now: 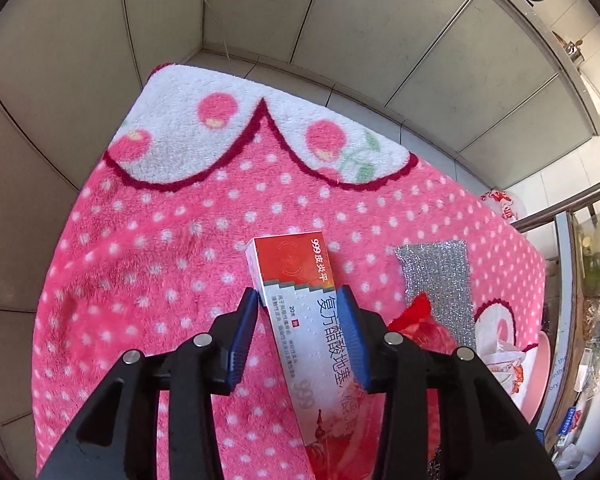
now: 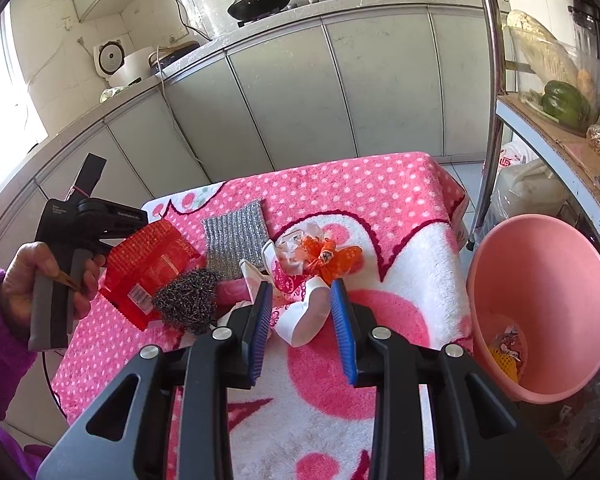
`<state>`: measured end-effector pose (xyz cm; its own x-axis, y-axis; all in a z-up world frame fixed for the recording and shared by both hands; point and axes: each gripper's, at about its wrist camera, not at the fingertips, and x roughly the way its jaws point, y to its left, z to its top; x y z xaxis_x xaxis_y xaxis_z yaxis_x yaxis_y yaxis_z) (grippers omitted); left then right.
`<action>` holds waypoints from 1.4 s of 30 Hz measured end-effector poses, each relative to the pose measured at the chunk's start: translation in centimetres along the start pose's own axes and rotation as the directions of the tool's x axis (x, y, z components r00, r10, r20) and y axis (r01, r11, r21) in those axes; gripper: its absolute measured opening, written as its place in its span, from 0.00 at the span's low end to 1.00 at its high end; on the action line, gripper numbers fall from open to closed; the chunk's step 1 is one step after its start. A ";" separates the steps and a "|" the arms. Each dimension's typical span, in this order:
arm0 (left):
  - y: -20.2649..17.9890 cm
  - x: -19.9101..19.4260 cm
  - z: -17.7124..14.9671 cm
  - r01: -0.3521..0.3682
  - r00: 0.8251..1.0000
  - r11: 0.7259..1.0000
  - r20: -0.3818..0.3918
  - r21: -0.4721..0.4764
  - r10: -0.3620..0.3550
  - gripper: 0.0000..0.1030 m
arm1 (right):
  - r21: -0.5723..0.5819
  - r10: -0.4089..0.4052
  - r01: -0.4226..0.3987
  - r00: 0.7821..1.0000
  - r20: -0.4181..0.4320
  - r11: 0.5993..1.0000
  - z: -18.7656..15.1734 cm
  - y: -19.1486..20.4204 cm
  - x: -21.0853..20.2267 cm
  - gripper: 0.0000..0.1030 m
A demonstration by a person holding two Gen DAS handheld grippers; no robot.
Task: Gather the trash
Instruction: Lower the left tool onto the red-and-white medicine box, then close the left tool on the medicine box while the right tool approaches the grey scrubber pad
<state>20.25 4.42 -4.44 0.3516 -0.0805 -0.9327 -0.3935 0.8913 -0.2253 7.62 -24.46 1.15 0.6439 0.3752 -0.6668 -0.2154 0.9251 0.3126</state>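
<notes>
Over the pink dotted bench [image 1: 140, 240], left claw [image 1: 300, 296] is released, pads spread wide. The red-and-white ointment box [image 1: 296, 272] lies flat on the cloth between them, with a gap on the left pad's side. A silver scouring cloth [image 1: 440, 280] is off to the right. My right claw [image 2: 302, 292] is also unclenched, hanging above a white paper scrap [image 2: 312, 316] beside an orange wrapper [image 2: 332, 258]. A red wrapper [image 2: 148, 268] and steel wool [image 2: 188, 300] sit left of it. The pink bin [image 2: 540, 280] stands off the bench's right edge.

Left wrist view looks steeply down, close; right looks forward-down; both share the pink blanket [image 1: 148, 248].
</notes>
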 end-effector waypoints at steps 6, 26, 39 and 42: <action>-0.4 0.0 0.1 0.022 1.000 0.999 0.004 0.048 -0.022 0.34 | 0.012 0.019 -0.019 1.000 -0.010 1.000 -0.2 -0.1 0.1 0.30; -0.5 -1.1 -1.8 0.101 0.995 0.983 -0.001 0.154 -0.102 0.26 | -0.036 0.030 -0.031 0.999 -0.014 0.999 -0.2 2.4 -0.5 0.30; 0.3 -0.7 -3.3 0.194 0.980 0.966 -0.002 0.173 -0.197 0.33 | -0.078 0.049 -0.052 0.998 -0.044 0.996 0.0 4.3 0.2 0.30; 1.6 -2.3 -3.6 0.205 0.977 0.965 0.029 0.165 -0.213 0.29 | -0.091 0.048 -0.052 0.998 -0.044 0.994 0.1 4.7 0.1 0.30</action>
<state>15.77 4.41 -3.63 0.4514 -0.2556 -0.8549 -0.1676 0.9168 -0.3625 6.75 -20.06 2.62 0.6001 0.4214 -0.6799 -0.3147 0.9058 0.2837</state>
